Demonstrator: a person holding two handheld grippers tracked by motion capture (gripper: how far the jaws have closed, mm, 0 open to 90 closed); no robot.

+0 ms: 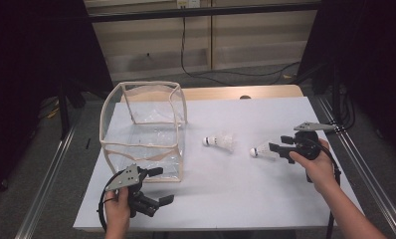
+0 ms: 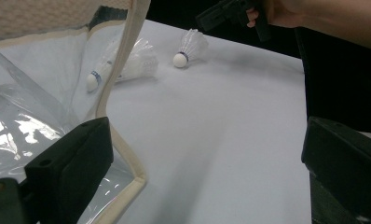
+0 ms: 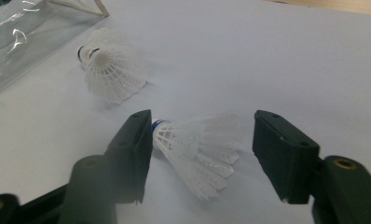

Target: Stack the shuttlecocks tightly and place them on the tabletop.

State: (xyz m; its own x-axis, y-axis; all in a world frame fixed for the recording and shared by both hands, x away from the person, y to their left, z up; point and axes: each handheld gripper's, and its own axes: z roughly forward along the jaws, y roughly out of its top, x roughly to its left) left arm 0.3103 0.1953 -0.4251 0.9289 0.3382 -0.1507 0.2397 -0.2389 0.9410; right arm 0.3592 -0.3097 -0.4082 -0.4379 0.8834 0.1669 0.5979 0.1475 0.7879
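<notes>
Two white shuttlecocks lie on the white table top. One shuttlecock rests on the table between the jaws of my right gripper. That gripper is open, and its right jaw stands clear of the feathers. The other shuttlecock lies a little to the left, towards a clear plastic bag with a cream rim. My left gripper is open and holds nothing, at the bag's near right corner.
The bag stands upright with its mouth open at the table's left. The table's front edge runs just behind my left hand. Metal rails flank the table on both sides. Cables lie on the floor beyond the far edge.
</notes>
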